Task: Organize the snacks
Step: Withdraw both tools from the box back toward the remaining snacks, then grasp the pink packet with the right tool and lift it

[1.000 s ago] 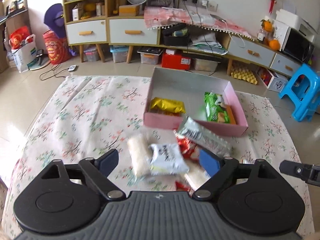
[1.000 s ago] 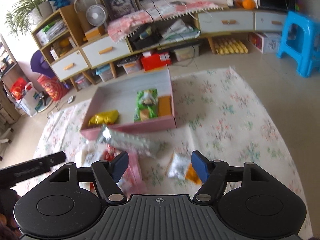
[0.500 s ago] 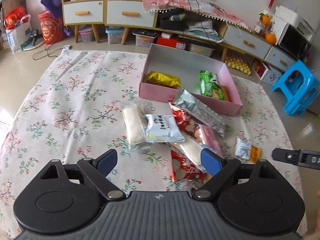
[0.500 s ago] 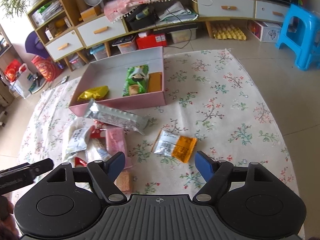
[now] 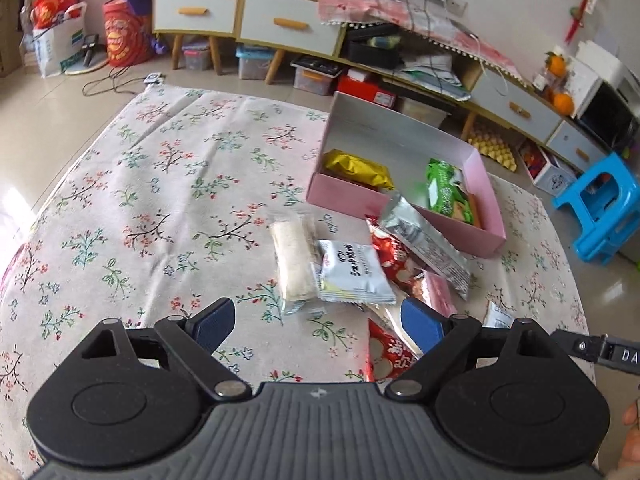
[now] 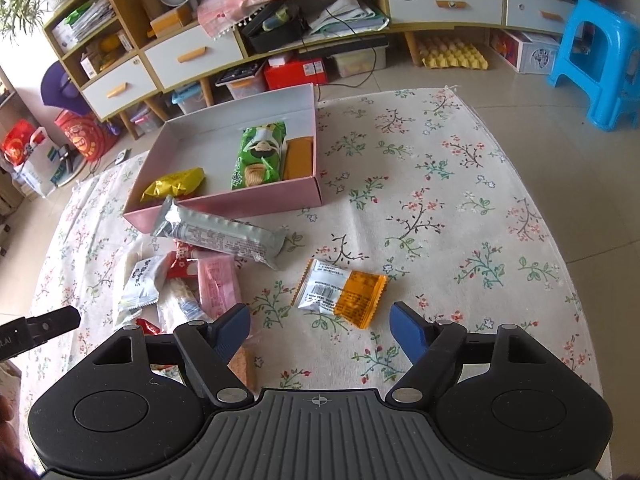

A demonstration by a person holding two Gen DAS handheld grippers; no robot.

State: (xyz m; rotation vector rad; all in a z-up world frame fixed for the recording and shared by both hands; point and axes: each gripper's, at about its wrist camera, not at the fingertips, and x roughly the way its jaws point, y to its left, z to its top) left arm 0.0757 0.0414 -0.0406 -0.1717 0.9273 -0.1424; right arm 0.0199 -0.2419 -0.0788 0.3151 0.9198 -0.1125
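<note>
A pink box point(image 5: 344, 200) point(image 6: 240, 200) on the floral cloth holds a yellow packet point(image 6: 174, 184), a green packet point(image 6: 258, 154) and an orange bar point(image 6: 298, 158). A long silver packet point(image 5: 424, 244) point(image 6: 224, 236) leans on its front wall. Below it lies a pile: a white packet point(image 5: 352, 272), a pale clear-wrapped bar point(image 5: 292, 264), red packets point(image 5: 386, 356) and a pink packet point(image 6: 218, 284). My left gripper point(image 5: 316, 316) hangs open just short of the pile, nothing between its jaws. My right gripper point(image 6: 320, 320) is open and holds nothing, close above a white-and-orange packet point(image 6: 340, 292).
The floral cloth point(image 5: 160, 200) ends at tiled floor on the left and far side. A blue stool point(image 6: 596, 60) stands at the right. Low cabinets point(image 5: 280, 28) with bins underneath line the far wall. The left half of the cloth bears nothing.
The left gripper has sunk and rolled slightly, so the pile sits nearer its jaws. The right view has steadied from a blur and its jaws stand a little wider.
</note>
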